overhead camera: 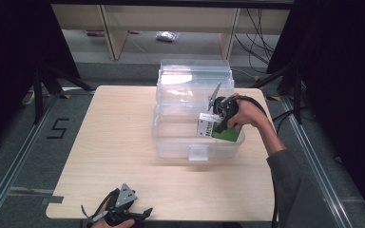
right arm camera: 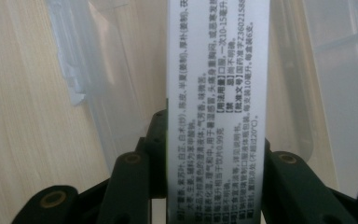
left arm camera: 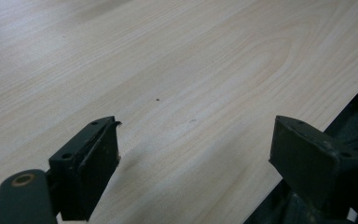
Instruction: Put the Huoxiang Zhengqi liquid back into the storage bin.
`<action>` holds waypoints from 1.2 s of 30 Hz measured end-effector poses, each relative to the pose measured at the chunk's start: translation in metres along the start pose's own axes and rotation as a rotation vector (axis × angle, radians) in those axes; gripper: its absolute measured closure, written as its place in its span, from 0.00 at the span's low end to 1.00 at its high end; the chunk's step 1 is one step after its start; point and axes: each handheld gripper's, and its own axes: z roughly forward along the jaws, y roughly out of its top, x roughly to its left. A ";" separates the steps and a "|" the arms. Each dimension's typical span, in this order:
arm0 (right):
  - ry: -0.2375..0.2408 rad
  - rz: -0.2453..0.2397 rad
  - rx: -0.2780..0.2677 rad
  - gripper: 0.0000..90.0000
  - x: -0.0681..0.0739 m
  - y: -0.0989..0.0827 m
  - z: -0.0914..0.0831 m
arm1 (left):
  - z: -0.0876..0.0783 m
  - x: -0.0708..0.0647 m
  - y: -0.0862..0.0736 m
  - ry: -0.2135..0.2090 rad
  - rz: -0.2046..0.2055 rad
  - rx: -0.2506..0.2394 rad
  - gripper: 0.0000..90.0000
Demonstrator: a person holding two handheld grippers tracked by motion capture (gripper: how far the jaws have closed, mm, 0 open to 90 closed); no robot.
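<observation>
Inside the clear bin [overhead camera: 173, 137], apparently, right gripper [overhead camera: 217, 127] clamps green-white box [overhead camera: 218, 130].

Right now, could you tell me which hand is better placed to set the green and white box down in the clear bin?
Right. Its tongs already grip the box over the clear bin; the left tongs rest open at the table's near edge.

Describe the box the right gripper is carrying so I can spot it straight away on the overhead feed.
Find the clear plastic bin on the far half of the wooden table. At its right end the right gripper is clamped on a small carton. It is green and white with printed text, the one coloured item in the bin.
</observation>
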 end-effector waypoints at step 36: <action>0.041 -0.039 0.046 0.70 -0.001 -0.010 0.035 | -0.002 0.003 0.000 -0.006 0.039 0.039 0.17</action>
